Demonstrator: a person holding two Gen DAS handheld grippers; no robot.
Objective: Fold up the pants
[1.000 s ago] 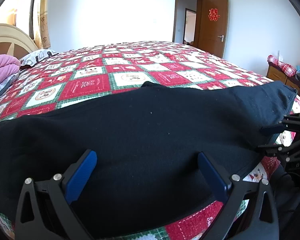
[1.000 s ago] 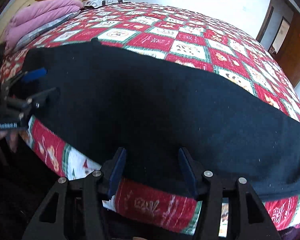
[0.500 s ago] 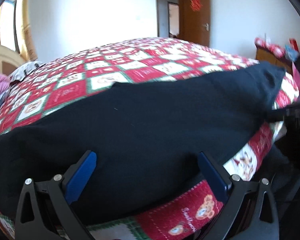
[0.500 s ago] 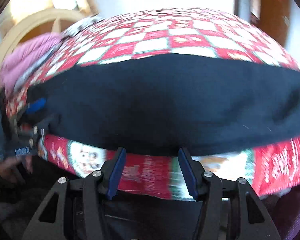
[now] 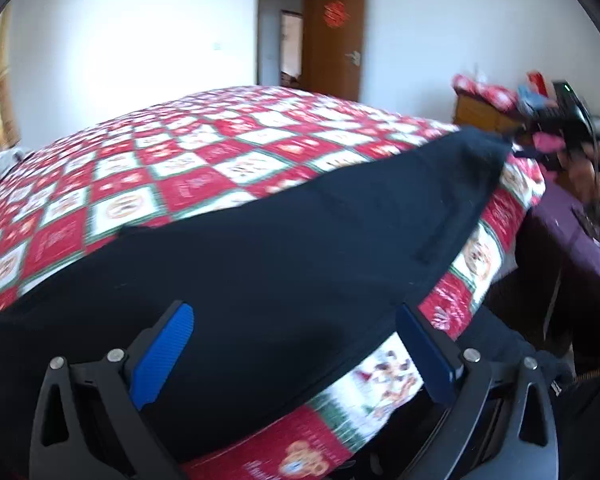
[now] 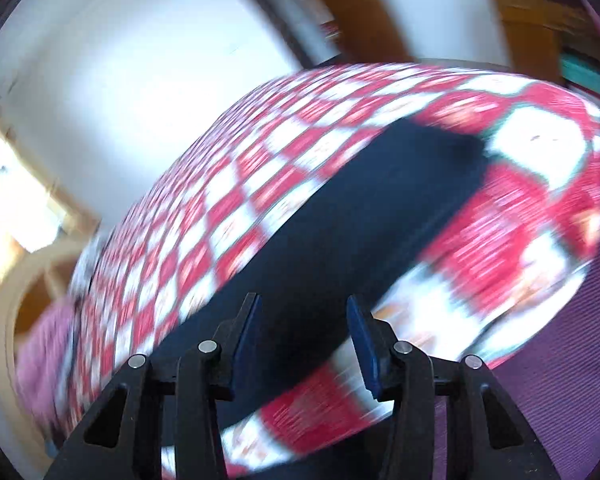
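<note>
The pants (image 5: 284, 248) are lying on the bed (image 5: 204, 160), long axis running left to right ahead of the left tool (image 5: 292, 344). Both tools are being held released; the right tool (image 6: 304, 340) is nearer the right end.

The far half of the red-and-white checkered quilt (image 5: 204, 168) on the bed lies bare and flat, open to a pass from above. The long black fabric pants (image 5: 300, 248) cover the near edge from end to end. Past the bed's right corner stands a brown wooden cabinet (image 5: 480, 114), near the right tool (image 5: 556, 120). A purple mat (image 6: 560, 340) covers the floor beside the bed.
</note>
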